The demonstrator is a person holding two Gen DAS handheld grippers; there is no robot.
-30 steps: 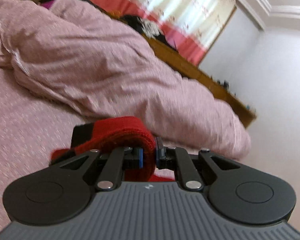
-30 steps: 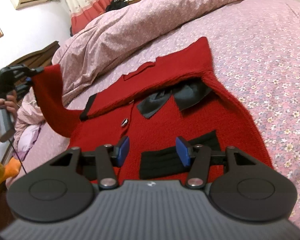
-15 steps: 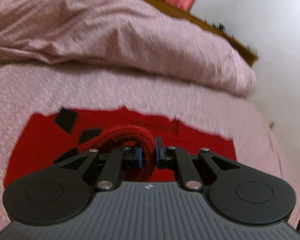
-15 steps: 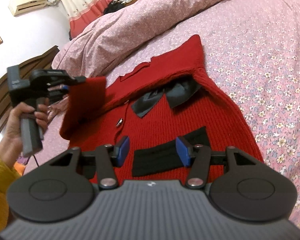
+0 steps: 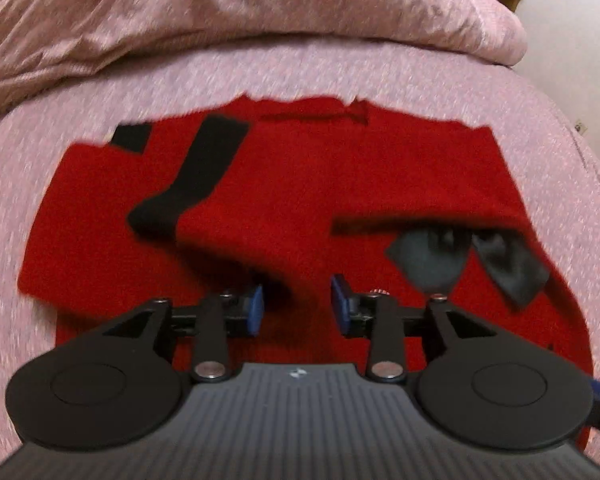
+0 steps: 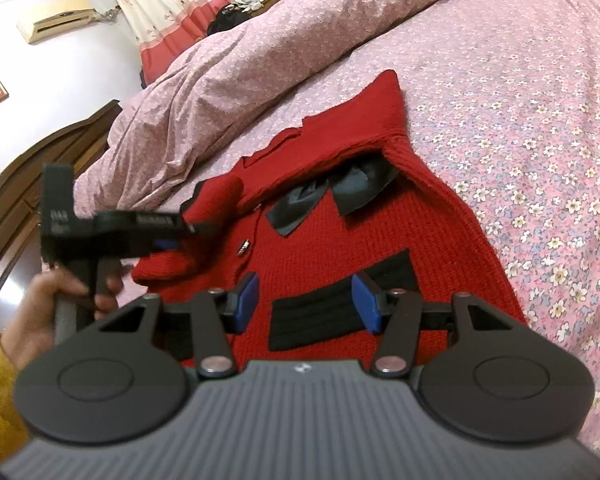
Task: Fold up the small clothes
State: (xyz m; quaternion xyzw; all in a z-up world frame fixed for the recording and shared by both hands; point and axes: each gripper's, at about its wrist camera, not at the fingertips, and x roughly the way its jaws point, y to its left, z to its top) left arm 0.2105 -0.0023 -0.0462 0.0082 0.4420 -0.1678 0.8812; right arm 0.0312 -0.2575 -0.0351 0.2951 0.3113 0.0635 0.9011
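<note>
The red cardigan (image 6: 364, 240) is lying flat on the bed (image 6: 540, 120), its long axis running from 6 toward 12 o'clock. My left gripper (image 5: 296, 306) has just been opening, releasing the sleeve (image 5: 236, 240) at 11; my right gripper (image 6: 306, 300) is hovering open over the hem.

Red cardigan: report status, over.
Left gripper fingers just opened, sleeve dropped across red cardigan. Right gripper open, hovering over black pocket band. Nothing in the way.

Red cardigan (image 6: 340, 240) — probably black trim
</note>
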